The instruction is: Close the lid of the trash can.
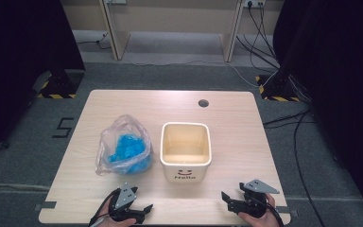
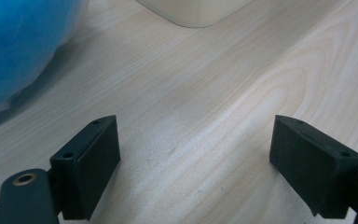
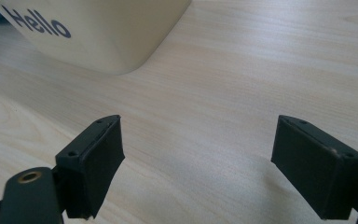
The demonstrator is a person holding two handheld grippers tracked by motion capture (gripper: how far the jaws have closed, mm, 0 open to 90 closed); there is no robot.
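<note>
Nearest me, my left gripper (image 1: 139, 211) and right gripper (image 1: 228, 199) rest low at the table's (image 1: 246, 137) front edge, each with its jaws spread wide and nothing between them; in both gripper views I see bare wood grain between the black pads. Just beyond the left gripper sits the clear plastic bag (image 1: 123, 146) with crumpled blue material inside, slumped on the wood. Beside it, slightly apart, stands the cream square bin (image 1: 185, 150) printed "Hello", upright and apparently empty. Farther off there's a cable hole (image 1: 203, 102) near the table's back edge.

I judge the work to be getting the bag into the bin, and I haven't reached yet. To do it well I'd bring the left gripper to the loose gathered film at the top, not the bulging middle, and pinch enough plastic that it won't slip. I'd keep the right gripper near the bin's rim to steady it, since it looks light enough to shift.
</note>
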